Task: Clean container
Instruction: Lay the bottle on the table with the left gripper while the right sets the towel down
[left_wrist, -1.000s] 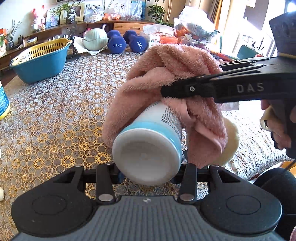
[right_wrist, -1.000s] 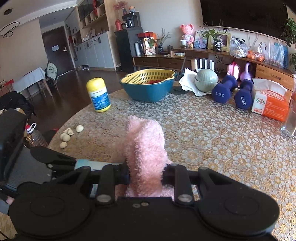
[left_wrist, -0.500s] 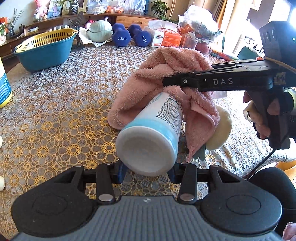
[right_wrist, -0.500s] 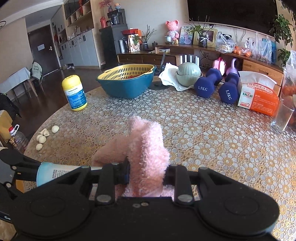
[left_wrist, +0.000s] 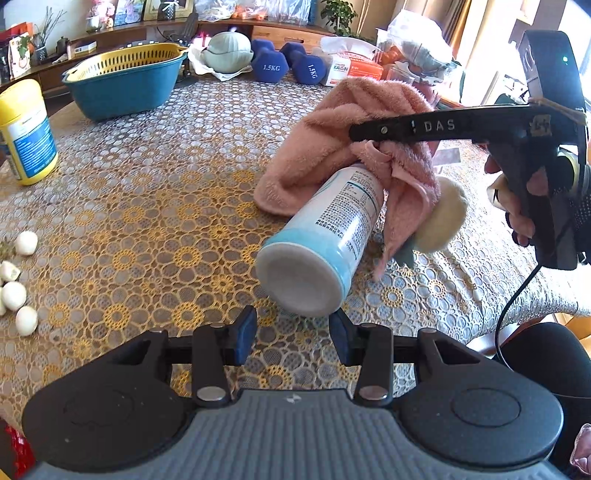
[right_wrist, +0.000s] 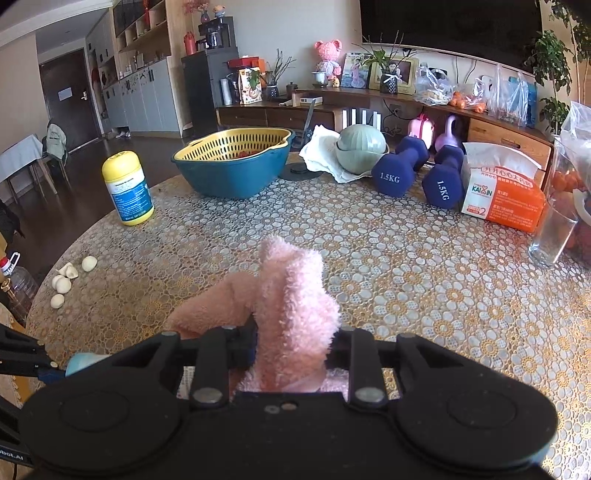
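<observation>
The container (left_wrist: 325, 236), a white cylinder with a pale blue band and printed label, points its flat base at the left wrist camera and is tilted. My left gripper (left_wrist: 292, 314) is shut on that base, which sits at the very tips of the blue pads (left_wrist: 245, 332). A pink towel (left_wrist: 332, 147) is bunched over the container's far end. My right gripper (left_wrist: 360, 133) comes in from the right, shut on the towel. In the right wrist view the towel (right_wrist: 295, 295) stands up between the fingers of the right gripper (right_wrist: 291, 347), and the container's pale blue end (right_wrist: 85, 360) shows at lower left.
On the patterned tablecloth stand a yellow-capped bottle (right_wrist: 127, 188), a teal basin with a yellow strainer (right_wrist: 232, 162), two blue dumbbells (right_wrist: 417, 173), an orange box (right_wrist: 502, 199) and a glass (right_wrist: 550, 236). Garlic cloves (left_wrist: 14, 295) lie at the left. A cream round pad (left_wrist: 439, 218) lies behind the towel near the table's right edge.
The container's base sat deep between my left pads and is now out at their tips. The right gripper has slid the towel toward the far end, baring more of the label.
</observation>
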